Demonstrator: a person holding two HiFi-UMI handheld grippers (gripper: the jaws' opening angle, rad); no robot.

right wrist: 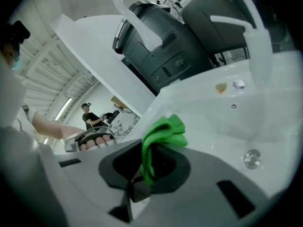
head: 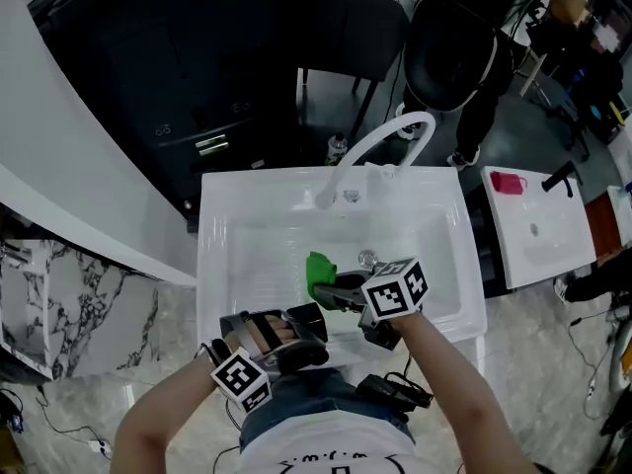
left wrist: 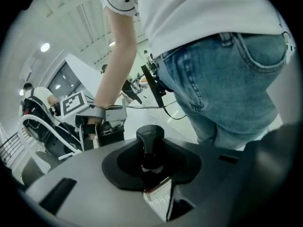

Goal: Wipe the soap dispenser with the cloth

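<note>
1. The person stands at the near edge of a white sink point(head: 212, 255) with a gripper in each hand, both low over the front of the basin
2. The left gripper point(head: 296, 334) sits by the near rim, close against the person's waist. Its jaws are drawn in narrow and clamped on the soap dispenser point(left wrist: 150, 135)
3. The dispenser is a dark bottle with a black pump head. It rises upright out of the jaws, pump head at the top and a pale glossy patch lower down where the jaws meet it
4. Behind the dispenser in the left gripper view are the person's jeans point(left wrist: 227, 74), and off to the left is the marker cube point(left wrist: 73, 103) of the other gripper
5. The right gripper point(head: 334, 289) reaches in over the basin from the right. Its jaws are pinched tight on the green cloth point(head: 318, 270)
6. The cloth is bunched; one fold is caught between the jaws and the rest puffs up and forward past them
7. The cloth hangs over the basin floor, a little short of the drain point(head: 367, 258). The white faucet point(head: 380, 138) arches over the far rim
8. Cloth and dispenser are near each other but apart: no green shows against the bottle in the left gripper view, and the bottle is not in the right gripper view
9. A black chair point(head: 346, 18) stands beyond the sink
</note>
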